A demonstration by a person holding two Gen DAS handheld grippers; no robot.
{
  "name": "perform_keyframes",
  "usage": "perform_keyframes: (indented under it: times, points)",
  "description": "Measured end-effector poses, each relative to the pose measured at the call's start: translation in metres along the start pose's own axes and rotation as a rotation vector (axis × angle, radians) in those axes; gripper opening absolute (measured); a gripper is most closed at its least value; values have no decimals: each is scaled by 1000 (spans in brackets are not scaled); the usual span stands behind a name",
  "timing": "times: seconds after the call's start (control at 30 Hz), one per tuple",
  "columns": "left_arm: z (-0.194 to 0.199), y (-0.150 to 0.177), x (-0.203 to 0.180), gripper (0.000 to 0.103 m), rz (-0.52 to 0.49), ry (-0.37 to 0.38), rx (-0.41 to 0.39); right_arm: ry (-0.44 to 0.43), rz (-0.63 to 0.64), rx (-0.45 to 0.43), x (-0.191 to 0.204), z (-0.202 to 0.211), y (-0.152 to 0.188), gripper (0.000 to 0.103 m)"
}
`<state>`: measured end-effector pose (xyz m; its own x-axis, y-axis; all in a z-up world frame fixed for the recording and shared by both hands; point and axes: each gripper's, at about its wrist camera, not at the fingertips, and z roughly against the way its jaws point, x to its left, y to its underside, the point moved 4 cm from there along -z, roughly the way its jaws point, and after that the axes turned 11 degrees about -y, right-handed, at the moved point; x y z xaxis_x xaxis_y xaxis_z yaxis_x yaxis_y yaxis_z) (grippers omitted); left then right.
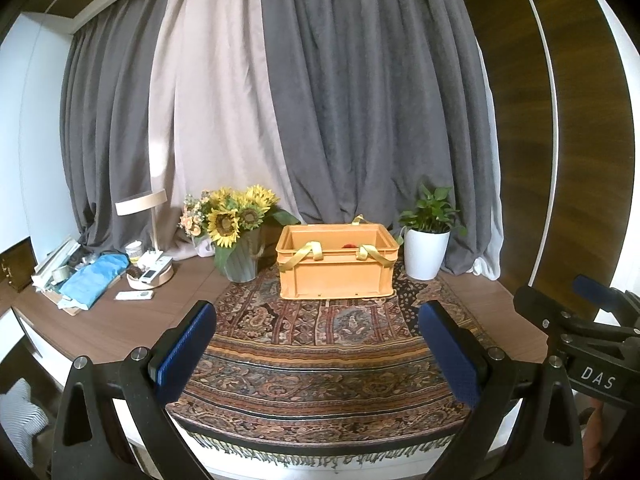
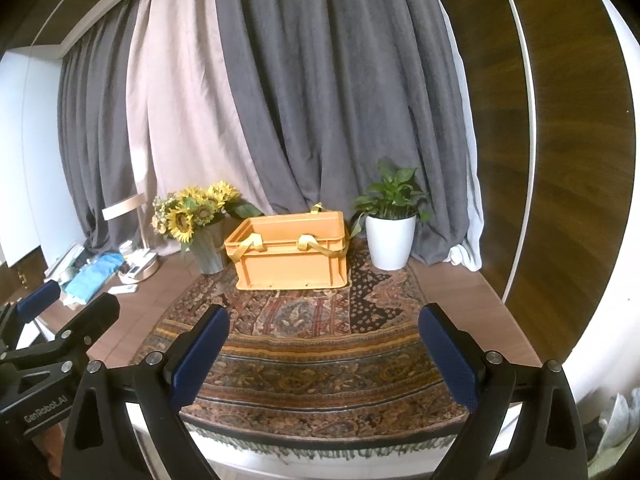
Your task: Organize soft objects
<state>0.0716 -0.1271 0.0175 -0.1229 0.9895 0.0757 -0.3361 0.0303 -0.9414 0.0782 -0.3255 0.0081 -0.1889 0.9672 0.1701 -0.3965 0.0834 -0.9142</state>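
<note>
Both grippers hang side by side above the near edge of the table [image 1: 120,320], pointing toward the curtain [image 1: 360,100]. The left gripper [image 1: 318,344] is spread wide, nothing between its blue pads [image 1: 184,354]; the right gripper [image 2: 324,350] is equally wide and empty. An orange crate [image 1: 336,266] stands on the rug [image 1: 320,360], between the sunflowers [image 1: 232,220] and a potted plant [image 1: 428,240]. The left view looks into the crate and catches a small red object [image 1: 349,245] at its far wall; the right view shows none of the crate's contents.
</note>
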Motion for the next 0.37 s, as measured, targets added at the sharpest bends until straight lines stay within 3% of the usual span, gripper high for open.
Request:
perform_keyframes:
  times: [0.37]
  points:
    - [0, 0, 0, 103, -2, 3, 3, 11, -3, 3, -1, 2, 0, 96]
